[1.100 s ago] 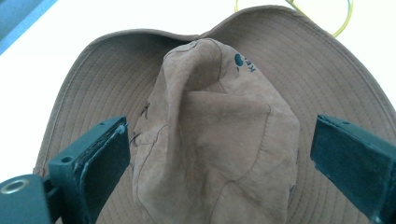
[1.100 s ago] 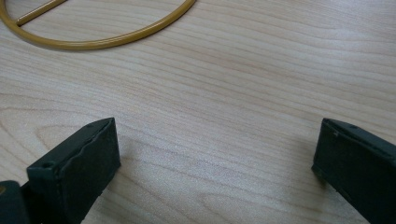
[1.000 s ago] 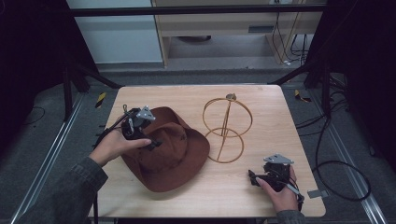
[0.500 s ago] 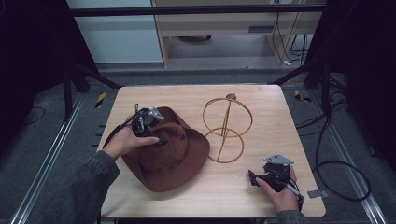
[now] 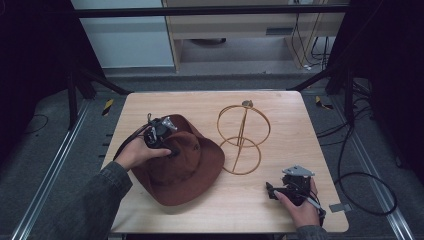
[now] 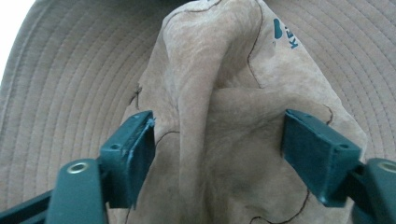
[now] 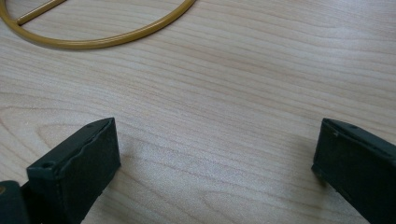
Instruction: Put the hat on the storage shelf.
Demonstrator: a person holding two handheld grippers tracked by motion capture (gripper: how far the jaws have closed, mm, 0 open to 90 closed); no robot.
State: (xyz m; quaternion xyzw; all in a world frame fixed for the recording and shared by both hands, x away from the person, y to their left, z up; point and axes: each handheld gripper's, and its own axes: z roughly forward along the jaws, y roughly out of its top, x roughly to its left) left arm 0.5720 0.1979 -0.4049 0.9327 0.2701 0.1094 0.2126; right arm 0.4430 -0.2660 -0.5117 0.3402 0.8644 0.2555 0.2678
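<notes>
The brown suede hat (image 5: 182,167) lies toward the table's (image 5: 280,107) left edge, beside the gold wire hat stand (image 5: 242,140). The left gripper (image 6: 217,154) is nearer, jaws spread and straddling the crown's pinched ridge, which runs straight ahead between them. The right gripper (image 7: 212,163) rests parted, holding nothing, near the front right corner.

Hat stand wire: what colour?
Golden yellow, a brass-like tone; the hat stand shows best in the high view.

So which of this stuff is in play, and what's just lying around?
In play:
hat, left tool open over its crown
wire stand
right tool, open, near the table

Lying about:
black-yellow bits on the floor
loose cables
</notes>
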